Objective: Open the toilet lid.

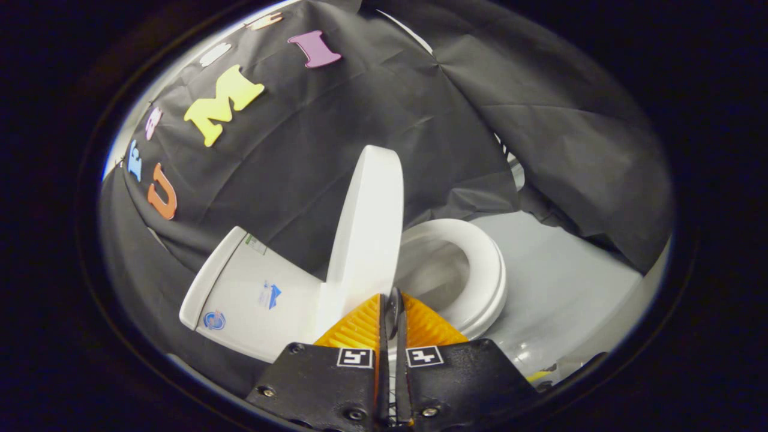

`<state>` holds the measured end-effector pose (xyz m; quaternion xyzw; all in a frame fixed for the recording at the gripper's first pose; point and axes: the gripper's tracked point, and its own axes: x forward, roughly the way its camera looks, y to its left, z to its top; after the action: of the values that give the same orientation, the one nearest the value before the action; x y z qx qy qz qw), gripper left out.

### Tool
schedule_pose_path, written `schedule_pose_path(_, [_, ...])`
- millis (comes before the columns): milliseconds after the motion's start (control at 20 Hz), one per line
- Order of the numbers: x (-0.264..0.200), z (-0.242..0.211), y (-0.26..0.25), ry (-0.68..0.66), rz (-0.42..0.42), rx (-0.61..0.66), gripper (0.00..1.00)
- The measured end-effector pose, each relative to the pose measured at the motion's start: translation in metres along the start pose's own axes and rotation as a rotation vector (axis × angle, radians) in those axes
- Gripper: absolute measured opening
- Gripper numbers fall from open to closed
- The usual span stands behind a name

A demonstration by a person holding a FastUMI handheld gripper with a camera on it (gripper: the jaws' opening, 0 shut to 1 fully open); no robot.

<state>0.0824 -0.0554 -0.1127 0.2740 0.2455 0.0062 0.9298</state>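
Lid [367, 228] stands raised, nearly upright, between the tank [255, 294] and the seat [480, 264] over the bowl. The gripper [391, 309] sits just before the lid's lower edge, fingers almost together with a thin slit between them; whether they pinch the lid's edge cannot be told.

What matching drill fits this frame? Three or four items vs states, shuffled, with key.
Things:
1. toilet lid
2. toilet seat
3. tank
4. tongs

States:
A. down on the bowl, ring exposed
B. fingers closed together, just short of the lid's lower edge
C. raised, standing about upright
D. behind the lid, stickers on its side

Pairs: 1-C, 2-A, 3-D, 4-B
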Motion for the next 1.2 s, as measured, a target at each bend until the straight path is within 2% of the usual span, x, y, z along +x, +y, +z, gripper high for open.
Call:
schedule_pose_path(700, [-0.013,0.004,0.053,-0.037,0.032,-0.098,0.07])
schedule_pose_path(1200, [-0.022,0.004,0.099,-0.085,0.032,-0.228,0.07])
